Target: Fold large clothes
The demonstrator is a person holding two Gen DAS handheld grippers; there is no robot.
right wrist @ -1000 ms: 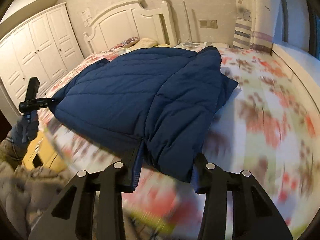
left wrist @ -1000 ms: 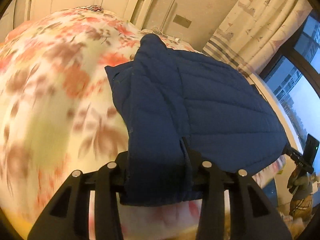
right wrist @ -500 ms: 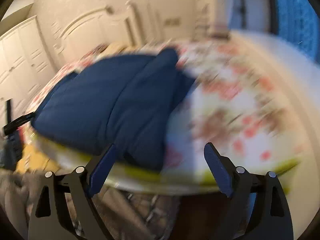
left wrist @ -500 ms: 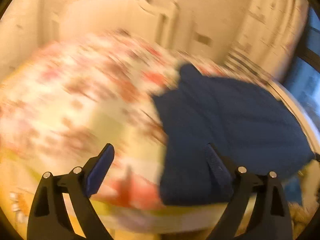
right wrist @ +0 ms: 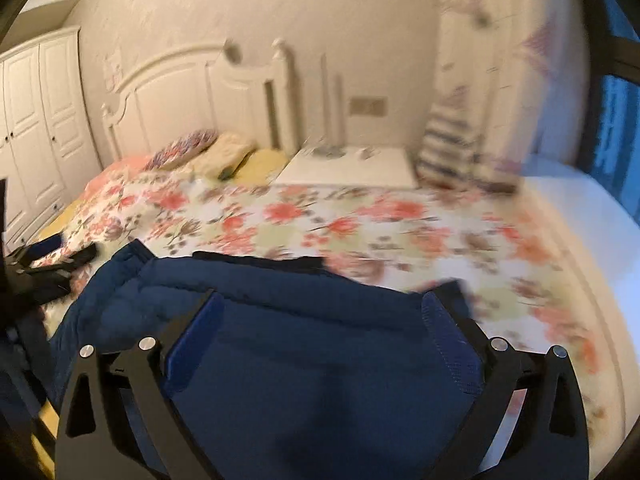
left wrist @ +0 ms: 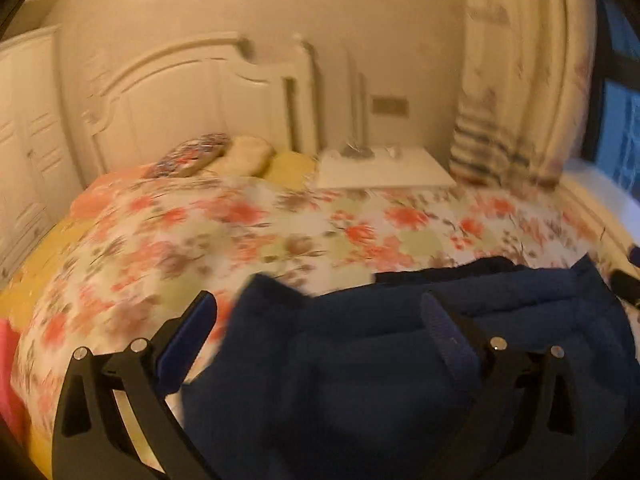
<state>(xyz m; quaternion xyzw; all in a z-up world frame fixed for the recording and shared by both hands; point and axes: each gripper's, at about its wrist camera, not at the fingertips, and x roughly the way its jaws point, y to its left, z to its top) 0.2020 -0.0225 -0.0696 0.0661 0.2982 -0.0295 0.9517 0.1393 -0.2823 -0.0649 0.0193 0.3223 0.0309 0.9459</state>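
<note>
No legible writing is observed. Left gripper and right gripper are opening, unclamped, above blue jacket on floral bed.

A large dark blue padded jacket lies on the near end of a bed covered by a floral bedspread. It is quilted, with stitched seams running across its puffy panels. It is folded over on itself into a thick bundle, with one layer resting on another and a rolled ridge along its far edge. A thin black strip of lining or trim shows along that far edge, lying flat against the bedspread. In the right wrist view the jacket fills the lower middle of the picture, its left corner rising to a soft point and its right corner tapering onto the flowers. Motion blur hides finer details.
</note>
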